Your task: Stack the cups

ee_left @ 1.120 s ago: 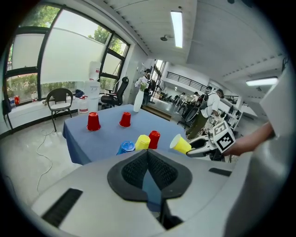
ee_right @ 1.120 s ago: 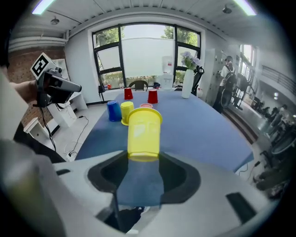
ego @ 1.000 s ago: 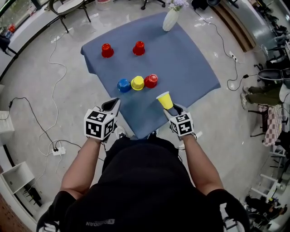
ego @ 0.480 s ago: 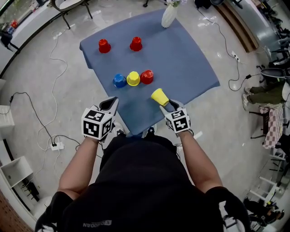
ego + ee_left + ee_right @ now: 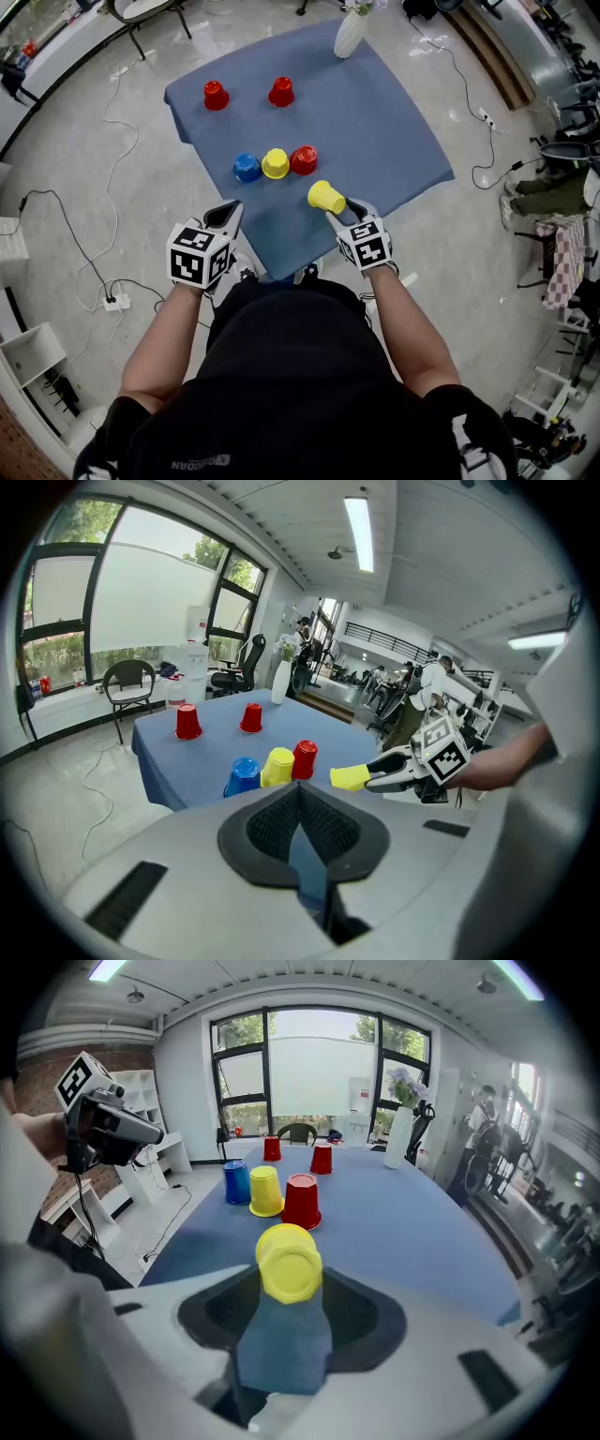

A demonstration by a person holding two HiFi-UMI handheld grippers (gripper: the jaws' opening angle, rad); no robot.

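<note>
- right gripper (image 5: 337,209): jaws spread wide and clamped on the held yellow cup (image 5: 289,1262). The cup is tipped on its side, with its closed base facing back at the gripper camera and its wider end pointing away.
- In the head view the held cup is off the cloth, over the near part of the blue tablecloth (image 5: 375,122), and points toward 10 o'clock from the gripper.
- left gripper (image 5: 228,216): jaws clenched together with nothing between them. It is at 9 o'clock of the right gripper, just off the near-left edge of the cloth.
- A row of three upside-down cups sits at 11 o'clock of the held cup, close to it but not touching it: blue cup (image 5: 247,167), yellow table cup (image 5: 276,162), red cup (image 5: 303,159). They stand side by side and look to be touching.
- Two more upside-down red cups stand apart from each other, well beyond the row toward 11–12 o'clock: far-left red cup (image 5: 216,95), far red cup (image 5: 281,91).
- A white vase (image 5: 350,33) stands at the far edge of the cloth at 12 o'clock.
- Cables (image 5: 94,234) lie on the floor at 9 o'clock of the table.
</note>
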